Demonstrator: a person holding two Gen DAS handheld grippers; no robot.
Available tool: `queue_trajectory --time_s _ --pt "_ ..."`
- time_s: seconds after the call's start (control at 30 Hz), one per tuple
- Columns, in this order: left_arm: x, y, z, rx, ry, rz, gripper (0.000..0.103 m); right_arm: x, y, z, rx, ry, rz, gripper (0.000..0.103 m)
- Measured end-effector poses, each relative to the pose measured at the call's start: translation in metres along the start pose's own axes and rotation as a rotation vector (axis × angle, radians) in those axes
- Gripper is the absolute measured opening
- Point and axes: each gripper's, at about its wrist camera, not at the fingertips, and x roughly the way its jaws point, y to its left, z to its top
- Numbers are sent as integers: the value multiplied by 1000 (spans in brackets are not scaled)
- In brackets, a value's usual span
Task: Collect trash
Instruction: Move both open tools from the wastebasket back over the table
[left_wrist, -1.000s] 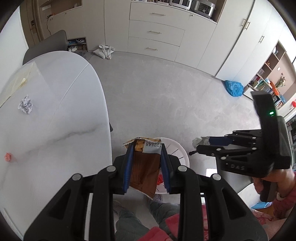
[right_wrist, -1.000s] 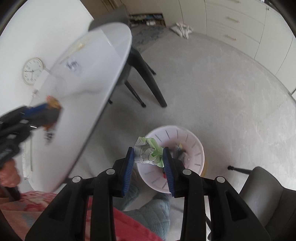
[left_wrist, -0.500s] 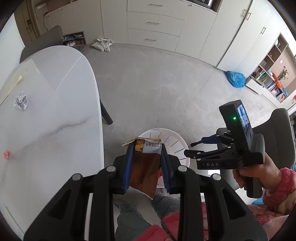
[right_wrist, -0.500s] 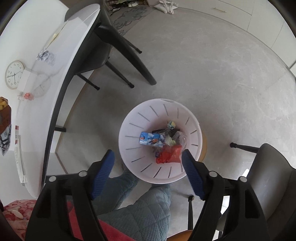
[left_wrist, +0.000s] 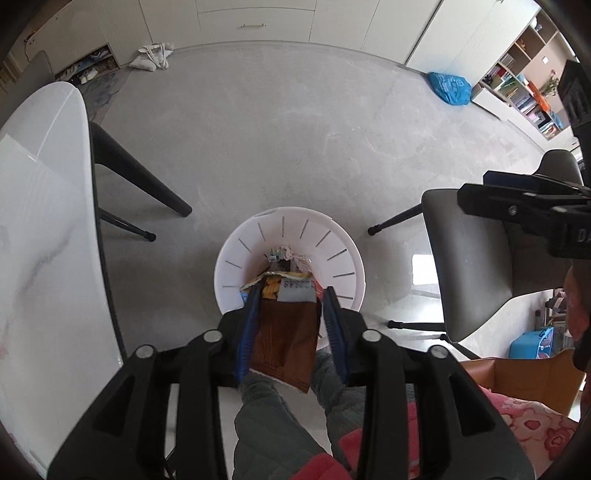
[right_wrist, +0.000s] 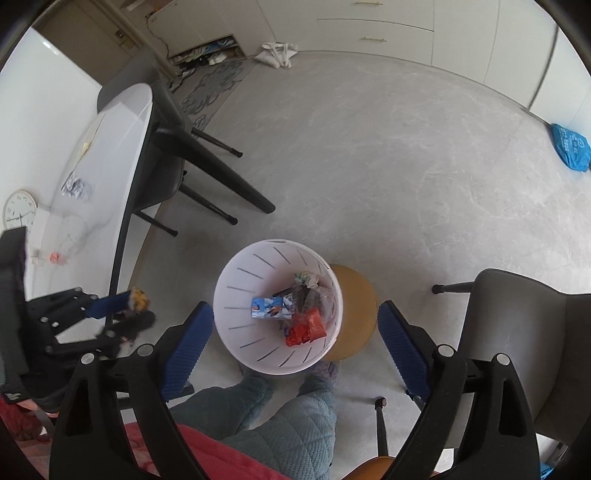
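My left gripper (left_wrist: 291, 295) is shut on a brown snack wrapper (left_wrist: 286, 332) and holds it right above the white slotted trash bin (left_wrist: 343, 240) on the floor. The bin also shows in the right wrist view (right_wrist: 236, 280), with a blue carton (right_wrist: 271, 307), red wrappers (right_wrist: 306, 326) and crumpled paper inside. My right gripper (right_wrist: 295, 325) is open and empty above the bin. The left gripper with the wrapper shows at the left of that view (right_wrist: 110, 306).
A white marble table (left_wrist: 40, 240) stands at the left with a crumpled foil ball (right_wrist: 75, 186) and a small red scrap (right_wrist: 55, 257) on it. A grey chair (left_wrist: 472, 258) is at the right. A blue bag (left_wrist: 448, 86) lies on the far floor.
My left gripper has carried the wrapper from beside the table to over the bin. My right gripper opened, dropped its crumpled paper into the bin, and stays open.
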Motion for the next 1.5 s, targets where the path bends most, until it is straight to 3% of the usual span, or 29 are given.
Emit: queue_trajectory --time_s 0.13,0.27,1.03,1.23,1.5 --pt "7 -10 -6 3 16 -3 76 3 -7 -4 33 11 2 90" --pt "2 -17 -8 18 9 -1 90 6 -10 -7 46 24 6 90" --pt "-40 14 -14 -73 -84 43 93 -4 31 3 -29 5 25 91" --pt "-68 58 -30 -184 -145 87 93 -8 85 22 -142 -22 55 91" --pt "-126 141 -73 -401 -259 216 93 1 192 51 -321 -37 138 91"
